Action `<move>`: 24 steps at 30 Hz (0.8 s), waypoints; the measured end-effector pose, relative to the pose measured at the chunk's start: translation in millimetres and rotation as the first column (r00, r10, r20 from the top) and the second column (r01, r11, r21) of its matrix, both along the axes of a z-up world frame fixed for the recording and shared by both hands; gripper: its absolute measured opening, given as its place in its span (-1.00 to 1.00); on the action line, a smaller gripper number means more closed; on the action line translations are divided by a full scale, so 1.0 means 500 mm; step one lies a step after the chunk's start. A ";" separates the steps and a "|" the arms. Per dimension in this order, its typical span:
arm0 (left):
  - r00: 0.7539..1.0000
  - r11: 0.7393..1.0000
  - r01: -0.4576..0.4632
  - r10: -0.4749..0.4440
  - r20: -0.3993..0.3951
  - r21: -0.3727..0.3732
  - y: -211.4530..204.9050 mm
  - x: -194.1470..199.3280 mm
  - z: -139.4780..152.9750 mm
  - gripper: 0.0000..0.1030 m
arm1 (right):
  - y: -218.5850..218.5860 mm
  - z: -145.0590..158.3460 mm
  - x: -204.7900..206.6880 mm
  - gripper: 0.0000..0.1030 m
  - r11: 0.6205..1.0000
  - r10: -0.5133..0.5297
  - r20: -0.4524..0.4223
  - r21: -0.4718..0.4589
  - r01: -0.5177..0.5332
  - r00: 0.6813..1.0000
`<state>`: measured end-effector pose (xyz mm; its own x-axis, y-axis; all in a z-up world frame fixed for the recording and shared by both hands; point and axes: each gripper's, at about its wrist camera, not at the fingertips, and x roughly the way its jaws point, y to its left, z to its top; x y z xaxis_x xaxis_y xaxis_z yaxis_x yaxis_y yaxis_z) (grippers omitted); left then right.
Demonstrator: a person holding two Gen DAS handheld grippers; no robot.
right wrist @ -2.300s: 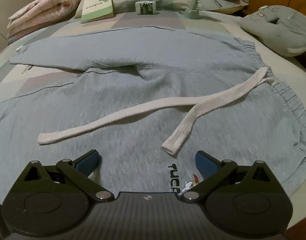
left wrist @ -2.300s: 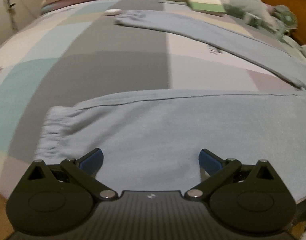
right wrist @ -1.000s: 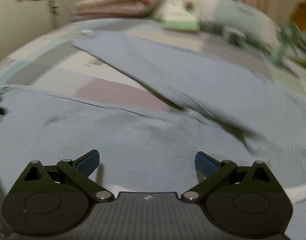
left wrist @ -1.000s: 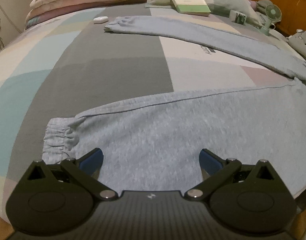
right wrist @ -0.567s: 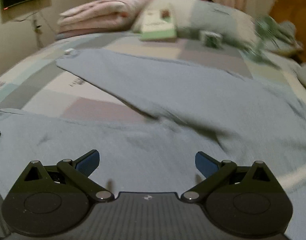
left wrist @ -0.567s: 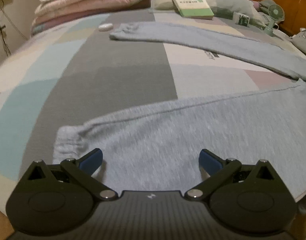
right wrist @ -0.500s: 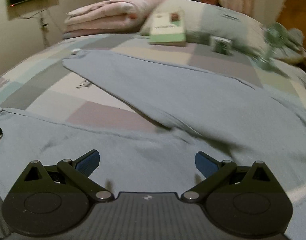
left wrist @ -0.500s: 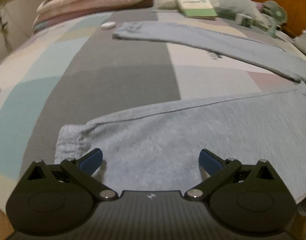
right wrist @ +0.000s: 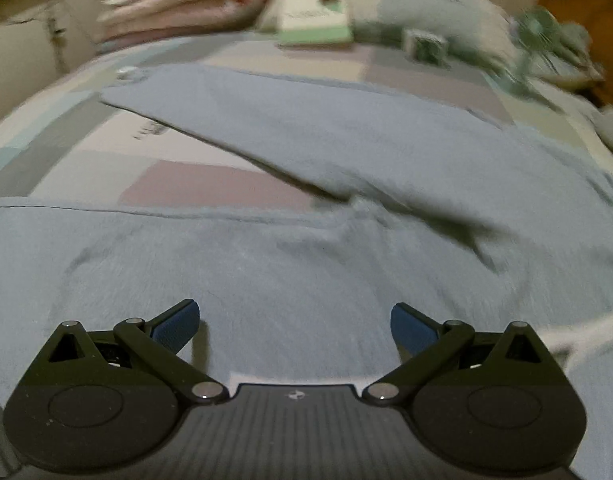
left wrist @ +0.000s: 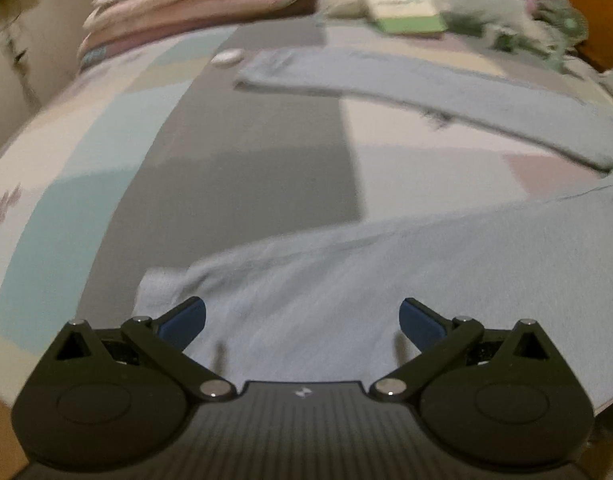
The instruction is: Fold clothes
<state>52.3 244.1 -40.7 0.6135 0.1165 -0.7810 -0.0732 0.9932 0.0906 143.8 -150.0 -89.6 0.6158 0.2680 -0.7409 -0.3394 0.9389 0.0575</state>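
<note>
Lying spread flat on the bed point(left wrist: 242, 152), the blue pants point(left wrist: 386, 288) run their long axis from 9 to 3 o'clock, legs parted in a V. The near leg's cuff point(left wrist: 158, 284) sits at about 11 o'clock, just beyond the left claw point(left wrist: 302, 320), which is spread apart and empty. The right claw point(right wrist: 294, 322), also apart and empty, hovers over the crotch, the far leg point(right wrist: 306, 120) at 12 o'clock. The left claw is nearer the cuff.

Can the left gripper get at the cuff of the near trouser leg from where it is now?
Probably yes. The left gripper is open just above the near trouser leg, and the cuff lies flat beside its left finger with nothing on top or between them.
</note>
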 end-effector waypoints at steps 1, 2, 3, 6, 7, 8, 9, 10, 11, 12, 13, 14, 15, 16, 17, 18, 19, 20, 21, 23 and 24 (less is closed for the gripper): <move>1.000 1.000 0.028 -0.028 0.013 0.006 -0.017 0.013 0.014 0.98 | -0.002 0.001 -0.005 1.00 1.000 -0.006 0.000 0.002 0.006 1.000; 0.998 0.998 0.056 -0.056 0.026 0.013 -0.035 0.027 0.028 0.98 | -0.005 0.001 -0.009 1.00 1.000 -0.013 -0.001 0.004 0.013 1.000; 0.996 0.996 0.083 -0.084 0.035 0.027 -0.054 0.043 0.040 0.98 | -0.007 0.002 -0.014 1.00 1.000 -0.019 -0.001 0.007 0.019 1.000; 0.983 0.982 0.172 -0.177 0.053 0.079 -0.116 0.109 0.071 0.98 | -0.014 0.004 -0.028 1.00 0.999 -0.038 -0.002 0.014 0.038 0.999; 0.977 0.976 0.198 -0.203 0.059 0.090 -0.134 0.139 0.075 0.98 | -0.018 0.011 -0.031 1.00 0.999 -0.030 0.009 0.029 0.030 1.000; 0.971 0.970 0.223 -0.230 0.064 0.101 -0.152 0.169 0.078 0.98 | -0.022 0.018 -0.034 1.00 0.999 -0.023 0.019 0.044 0.022 1.000; 0.964 0.962 0.247 -0.256 0.069 0.112 -0.169 0.199 0.082 0.98 | -0.026 0.023 -0.035 1.00 0.998 -0.014 0.029 0.063 0.012 0.999; 0.957 0.955 0.272 -0.282 0.074 0.123 -0.187 0.229 0.085 0.98 | -0.030 0.028 -0.036 1.00 0.997 -0.006 0.039 0.081 0.003 0.999; 0.952 0.949 0.289 -0.299 0.071 0.122 -0.203 0.264 0.084 0.98 | -0.033 0.030 -0.032 1.00 0.996 -0.003 0.045 0.094 -0.002 0.999; 0.944 0.942 0.312 -0.322 0.072 0.122 -0.220 0.304 0.083 0.98 | -0.035 0.032 -0.028 1.00 0.994 0.001 0.050 0.106 -0.006 0.999; 0.939 0.938 0.325 -0.335 0.078 0.121 -0.233 0.339 0.079 0.98 | -0.038 0.034 -0.024 1.00 0.993 0.004 0.056 0.118 -0.011 0.998; 0.934 0.934 0.337 -0.348 0.085 0.120 -0.246 0.373 0.075 0.98 | -0.038 0.033 -0.020 1.00 0.993 0.006 0.060 0.121 -0.013 0.998; 0.931 0.932 0.342 -0.353 0.090 0.121 -0.260 0.402 0.070 0.98 | -0.038 0.033 -0.016 1.00 0.992 0.008 0.065 0.124 -0.016 0.998; 0.930 0.932 0.344 -0.355 0.093 0.111 -0.272 0.445 0.062 0.98 | -0.037 0.032 -0.015 1.00 0.992 0.007 0.070 0.124 -0.016 0.998; 0.930 0.933 0.348 -0.356 0.093 0.095 -0.279 0.480 0.049 0.98 | -0.039 0.030 -0.011 1.00 0.992 0.008 0.068 0.123 -0.016 0.998; 0.929 0.933 0.351 -0.357 0.092 0.078 -0.286 0.514 0.037 0.98 | -0.041 0.027 -0.007 1.00 0.992 0.008 0.066 0.122 -0.016 0.998; 0.933 0.936 0.347 -0.351 0.083 0.064 -0.288 0.540 0.019 0.98 | -0.043 0.024 -0.005 1.00 0.992 0.008 0.066 0.122 -0.016 0.998; 0.936 0.938 0.342 -0.345 0.074 0.049 -0.291 0.566 0.002 0.98 | -0.045 0.019 -0.001 1.00 0.993 0.006 0.063 0.121 -0.013 0.998; 0.939 0.941 0.337 -0.339 0.064 0.035 -0.293 0.592 -0.015 0.98 | -0.047 0.016 0.003 1.00 0.992 0.001 0.057 0.122 -0.008 0.998; 0.946 0.947 0.320 -0.321 0.038 0.025 -0.290 0.628 -0.055 0.98 | -0.050 0.010 0.011 1.00 0.992 -0.007 0.046 0.125 0.001 0.999; 0.955 0.955 0.296 -0.297 0.018 0.026 -0.285 0.635 -0.076 0.98 | -0.051 0.007 0.015 1.00 0.992 -0.008 0.042 0.126 0.003 0.999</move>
<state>369.9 101.7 -78.7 0.6401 -0.0557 -0.7662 0.2221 0.9682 0.1151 151.1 -175.7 -86.3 0.6475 0.3540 -0.6749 -0.3389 0.9269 0.1610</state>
